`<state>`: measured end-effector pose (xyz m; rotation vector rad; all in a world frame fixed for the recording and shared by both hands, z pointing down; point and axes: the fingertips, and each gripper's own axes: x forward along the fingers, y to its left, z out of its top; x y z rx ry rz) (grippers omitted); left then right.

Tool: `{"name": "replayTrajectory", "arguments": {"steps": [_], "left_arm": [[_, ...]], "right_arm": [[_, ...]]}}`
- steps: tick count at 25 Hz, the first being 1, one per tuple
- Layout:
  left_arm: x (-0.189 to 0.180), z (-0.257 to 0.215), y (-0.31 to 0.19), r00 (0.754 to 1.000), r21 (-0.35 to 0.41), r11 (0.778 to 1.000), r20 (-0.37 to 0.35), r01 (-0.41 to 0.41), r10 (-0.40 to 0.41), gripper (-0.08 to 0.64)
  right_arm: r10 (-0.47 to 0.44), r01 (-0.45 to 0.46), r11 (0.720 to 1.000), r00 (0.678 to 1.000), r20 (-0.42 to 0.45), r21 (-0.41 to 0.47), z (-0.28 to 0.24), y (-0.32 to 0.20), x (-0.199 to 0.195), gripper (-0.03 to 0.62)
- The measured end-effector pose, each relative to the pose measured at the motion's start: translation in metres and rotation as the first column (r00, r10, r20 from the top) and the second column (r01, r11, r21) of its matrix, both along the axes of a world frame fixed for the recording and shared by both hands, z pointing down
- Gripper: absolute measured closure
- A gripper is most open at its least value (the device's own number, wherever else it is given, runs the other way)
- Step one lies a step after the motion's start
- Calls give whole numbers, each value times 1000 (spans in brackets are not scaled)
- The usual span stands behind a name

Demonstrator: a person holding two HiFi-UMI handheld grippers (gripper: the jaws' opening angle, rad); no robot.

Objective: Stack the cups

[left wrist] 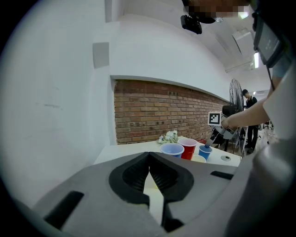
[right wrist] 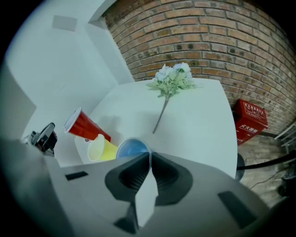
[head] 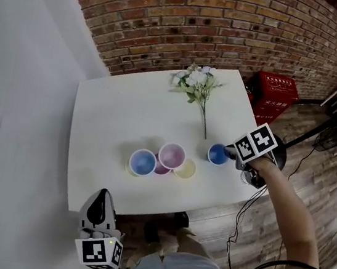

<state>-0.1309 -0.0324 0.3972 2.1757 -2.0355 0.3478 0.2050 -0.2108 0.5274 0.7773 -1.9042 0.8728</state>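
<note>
On the white table (head: 109, 110) a cluster of cups stands near the front edge: a light blue cup (head: 142, 162), a red cup (head: 171, 156) with a pale inside, and a yellow cup (head: 185, 168). To their right my right gripper (head: 227, 151) is shut on the near rim of a smaller blue cup (head: 216, 154), which is upright just over the table. In the right gripper view that blue cup (right wrist: 132, 148) sits at the jaws (right wrist: 149, 155). My left gripper (head: 103, 193) hovers off the table's front edge, shut with nothing in it (left wrist: 149, 157).
A bunch of artificial flowers (head: 197, 85) lies at the far side of the table. A red crate (head: 275, 93) and a black round stand base (head: 276, 153) are on the wooden floor to the right. A brick wall runs behind.
</note>
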Motion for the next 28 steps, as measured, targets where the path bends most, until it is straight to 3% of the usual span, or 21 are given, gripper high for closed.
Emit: {"name": "replayTrajectory", "arguments": {"steps": [2, 5, 6, 9, 11, 13, 15, 17, 23, 28], "left_arm": [[3, 3, 0, 1000, -8, 1000, -1, -4, 4, 551], [4, 7, -1, 1000, -16, 1000, -1, -7, 7, 551], [4, 8, -1, 1000, -18, 1000, 0, -6, 6, 551], [-1, 12, -1, 1000, -19, 1000, 0, 3, -3, 551], [-6, 14, -1, 1000, -20, 1000, -4, 11, -11, 551], [-9, 15, -1, 1000, -20, 1000, -9, 18, -18, 551], [-10, 14, 0, 1000, -20, 1000, -11, 21, -21, 551], [-12, 13, 2, 1000, -18, 1000, -10, 20, -20, 551], [-17, 16, 8, 999, -40, 998, -8, 38, -39, 551], [-20, 21, 11, 998, -58, 997, -3, 55, -55, 551]], "right_arm": [[-3, 3, 1000, 1000, 6, 11, 3, -1, -1, 556], [-24, 25, 998, 1000, -7, 62, 2, -6, 1, 438], [-25, 27, 994, 1000, -19, 103, -3, -10, 4, 425], [-18, 22, 958, 1000, -16, 287, -46, -12, 7, 428], [-62, 38, 931, 996, 56, 362, -77, 11, -8, 486], [-141, 76, 939, 974, 174, 336, -82, 58, -37, 585], [-217, 148, 954, 943, 254, 262, -56, 111, -68, 586], [-251, 196, 957, 930, 270, 213, -21, 145, -91, 586], [-64, 43, 997, 916, 396, 62, 20, 143, -122, 586], [-15, 10, 1000, 913, 408, 16, 30, 131, -127, 586]]}}
